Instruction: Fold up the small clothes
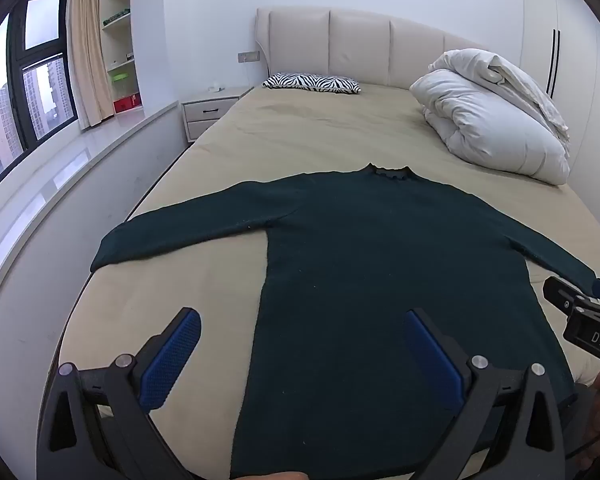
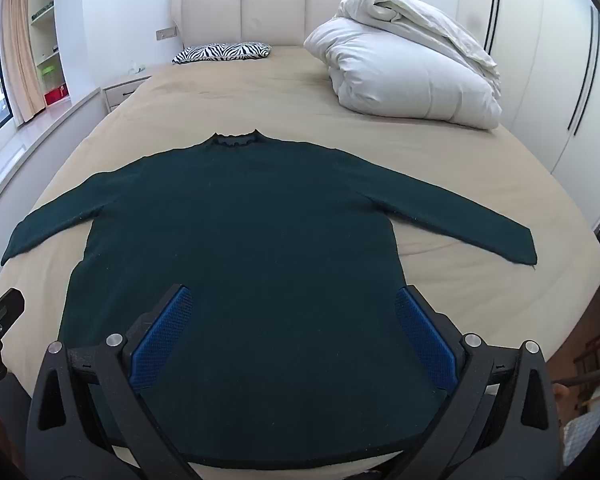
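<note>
Dark green sweater (image 2: pixel 236 248): flat on beige bed (image 2: pixel 440 152), sleeves spread. Left gripper (image 1: pixel 302 336) and right gripper (image 2: pixel 294 312): above hem, jaws wide apart, empty.

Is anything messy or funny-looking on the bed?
Nothing is really wrong. The dark green sweater lies flat on the bed with both sleeves spread out, still unfolded. The only untidy thing is the white duvet, bundled in a heap near the headboard instead of being spread out.
</note>
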`<state>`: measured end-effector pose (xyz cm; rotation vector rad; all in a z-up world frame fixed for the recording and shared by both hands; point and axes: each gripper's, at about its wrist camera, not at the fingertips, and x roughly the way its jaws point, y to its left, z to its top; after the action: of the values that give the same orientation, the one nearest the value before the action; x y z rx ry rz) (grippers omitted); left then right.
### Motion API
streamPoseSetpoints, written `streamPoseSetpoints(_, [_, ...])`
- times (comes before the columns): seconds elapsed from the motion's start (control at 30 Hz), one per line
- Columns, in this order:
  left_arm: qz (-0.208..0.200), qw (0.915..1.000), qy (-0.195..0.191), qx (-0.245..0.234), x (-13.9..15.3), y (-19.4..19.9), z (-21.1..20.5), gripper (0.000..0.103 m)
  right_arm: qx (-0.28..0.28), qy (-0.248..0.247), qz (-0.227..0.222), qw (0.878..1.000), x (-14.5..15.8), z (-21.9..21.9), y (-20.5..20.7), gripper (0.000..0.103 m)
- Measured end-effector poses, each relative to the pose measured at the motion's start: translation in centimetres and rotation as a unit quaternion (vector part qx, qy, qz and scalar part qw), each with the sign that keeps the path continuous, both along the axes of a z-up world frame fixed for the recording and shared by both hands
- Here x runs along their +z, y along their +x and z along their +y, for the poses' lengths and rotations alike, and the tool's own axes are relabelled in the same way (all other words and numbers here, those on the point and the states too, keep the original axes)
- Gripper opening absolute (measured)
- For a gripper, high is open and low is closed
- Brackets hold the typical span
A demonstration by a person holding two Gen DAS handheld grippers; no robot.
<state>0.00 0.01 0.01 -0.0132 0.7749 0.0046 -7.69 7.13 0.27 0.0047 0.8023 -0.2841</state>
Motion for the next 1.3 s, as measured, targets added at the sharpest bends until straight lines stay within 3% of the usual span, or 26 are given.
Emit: streamPoseSetpoints(1.3, [0.000,1.0000,0.000,-0.001,-0.18,0.12,-0.65,0.103,0.002,0.003,0.005,1.000,-0.59,0.14,0.24,0.103])
